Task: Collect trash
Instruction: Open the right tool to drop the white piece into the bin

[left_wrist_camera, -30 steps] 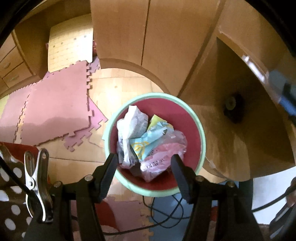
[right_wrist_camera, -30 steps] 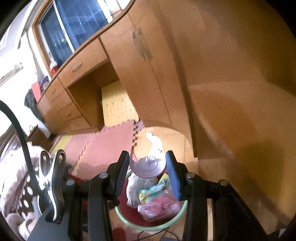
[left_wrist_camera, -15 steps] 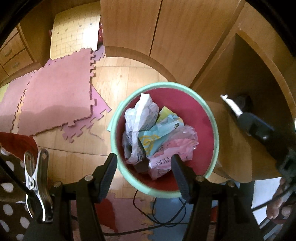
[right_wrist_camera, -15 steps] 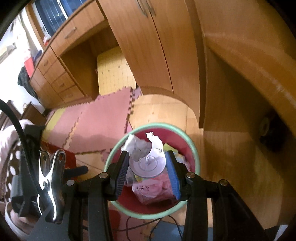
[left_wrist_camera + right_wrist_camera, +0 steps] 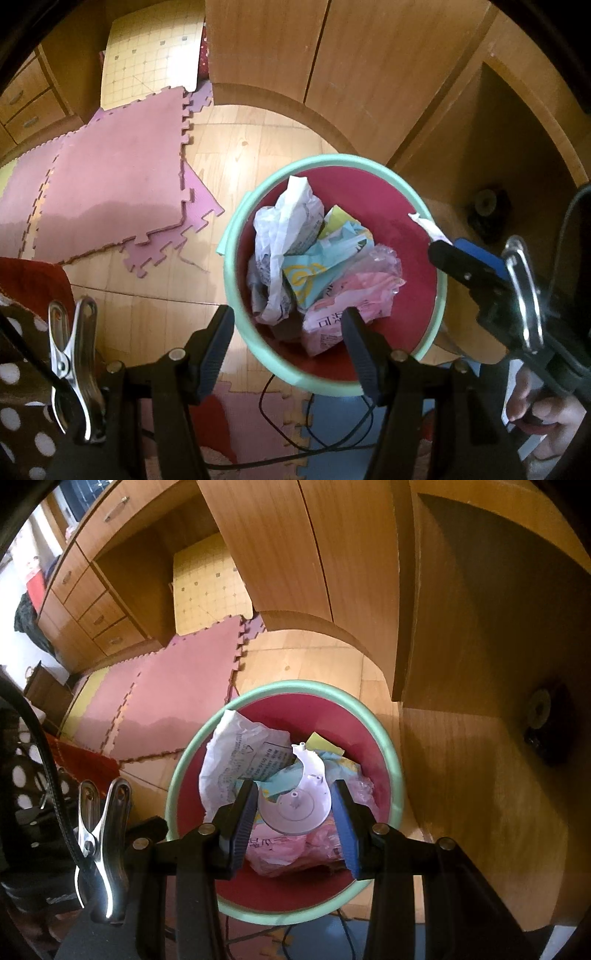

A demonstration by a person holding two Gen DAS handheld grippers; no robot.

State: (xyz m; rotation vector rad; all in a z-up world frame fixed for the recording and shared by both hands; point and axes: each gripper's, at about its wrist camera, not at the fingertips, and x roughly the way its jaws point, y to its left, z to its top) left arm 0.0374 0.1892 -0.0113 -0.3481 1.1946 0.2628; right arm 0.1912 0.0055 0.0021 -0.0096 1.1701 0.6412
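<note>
Two black fingers of the left gripper point(image 5: 288, 325) are seen in the left wrist view, held well apart with nothing clamped between them; the near rim of a mint-green bin point(image 5: 332, 384) with a dark red inside passes between their tips; just beyond the fingertips, inside the bin, a crumpled white plastic bag point(image 5: 284, 229), a light blue wrapper point(image 5: 317, 266) and a pink packet point(image 5: 351, 302) are piled together; the pink packet is partly covered by the right-hand fingertip; off to the right of the fingers, the right gripper point(image 5: 443, 251) is seen reaching over the bin's far right rim, a white scrap showing at its tip; a person's hand point(image 5: 535, 410) is glimpsed below it; to the left of the fingers, pink foam mats point(image 5: 110, 192) are laid on the wooden floor point(image 5: 240, 147); a black cable point(image 5: 317, 435) is seen behind the bin rim, between the finger bases.

In the right wrist view, the right gripper point(image 5: 293, 805) is seen partly closed on a white plastic disc piece point(image 5: 295, 805), both pads pressed against its round edge; a curved arm of the piece is stretched forward past the fingertips; the piece is held above the bin's point(image 5: 288, 688) open mouth, over the pink packet point(image 5: 280, 849) and the white bag point(image 5: 240, 753); beyond and right of the fingers, wooden cabinets point(image 5: 280, 546) are seen.
</note>
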